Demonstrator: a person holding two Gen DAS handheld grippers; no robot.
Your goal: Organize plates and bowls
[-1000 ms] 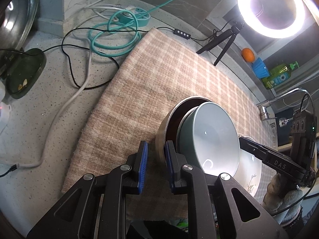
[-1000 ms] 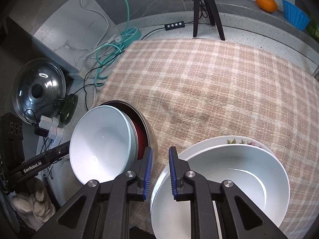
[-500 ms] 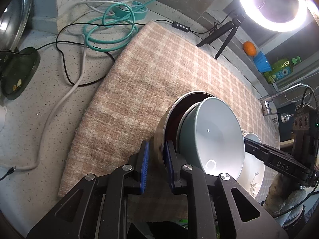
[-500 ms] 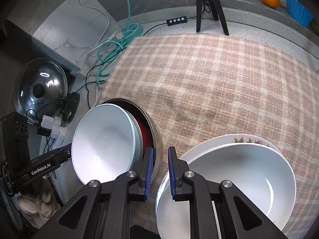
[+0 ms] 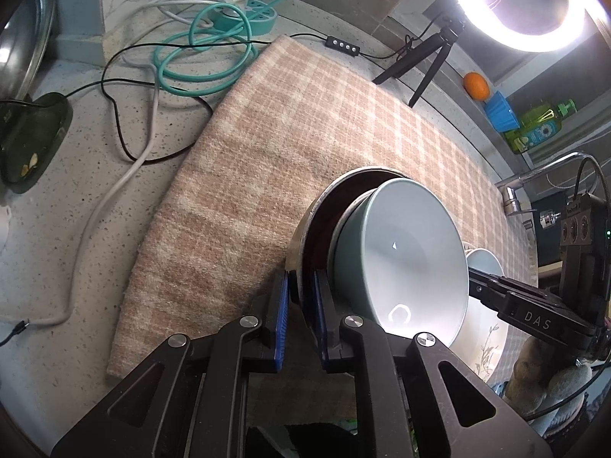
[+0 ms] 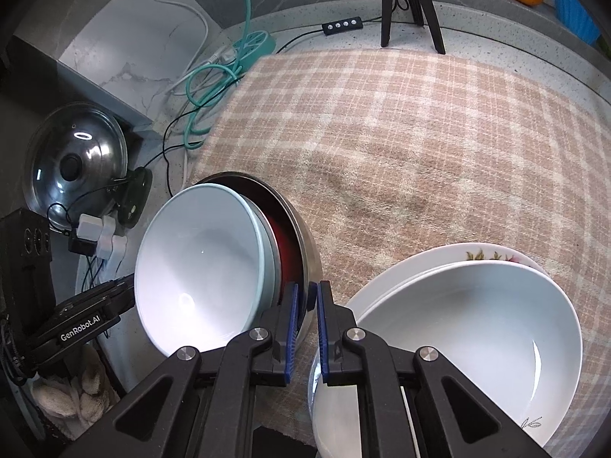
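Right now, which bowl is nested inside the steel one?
The pale blue-grey bowl, tilted inside the red-lined steel bowl. The white bowl sits apart, resting on a floral plate.

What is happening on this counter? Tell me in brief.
A person is working with a handheld tool in each hand. The left tool is pinched on the near rim of a steel bowl that has a pale blue bowl nested in it. The right tool appears shut on the same rim from the other side. A white bowl sits on a flowered plate beside them on the checked cloth.
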